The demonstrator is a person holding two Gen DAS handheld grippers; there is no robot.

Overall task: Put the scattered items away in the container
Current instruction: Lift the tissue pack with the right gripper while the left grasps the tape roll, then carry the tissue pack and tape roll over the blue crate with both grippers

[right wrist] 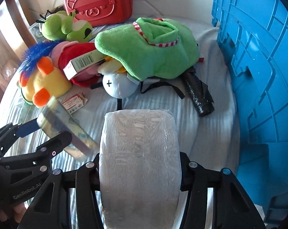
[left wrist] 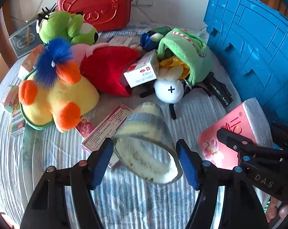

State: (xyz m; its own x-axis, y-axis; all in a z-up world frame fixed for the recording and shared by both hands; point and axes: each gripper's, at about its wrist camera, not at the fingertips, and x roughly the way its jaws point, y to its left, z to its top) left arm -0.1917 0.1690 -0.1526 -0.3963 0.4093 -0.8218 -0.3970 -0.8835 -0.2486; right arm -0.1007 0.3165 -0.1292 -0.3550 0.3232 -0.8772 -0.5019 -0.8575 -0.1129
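My left gripper (left wrist: 146,152) is shut on a blurred flat packet (left wrist: 144,133) with yellow and grey bands, held just above the striped cloth. The right wrist view shows that packet (right wrist: 67,126) tilted between the left gripper's (right wrist: 46,131) fingers. My right gripper (right wrist: 140,160) is shut on a pink tissue pack (right wrist: 140,152) in clear wrap, also visible as the tissue pack (left wrist: 231,131) low at the right. The blue crate (left wrist: 258,57) stands to the right of both. Plush toys and small boxes lie scattered behind.
Yellow plush (left wrist: 58,99), red plush (left wrist: 109,70), green frog (left wrist: 67,26), green hooded plush (right wrist: 149,51), white ball-head doll (left wrist: 169,90), black roll (right wrist: 199,95), several medicine boxes (left wrist: 105,127). A red case (left wrist: 98,3) stands at the back by the wall.
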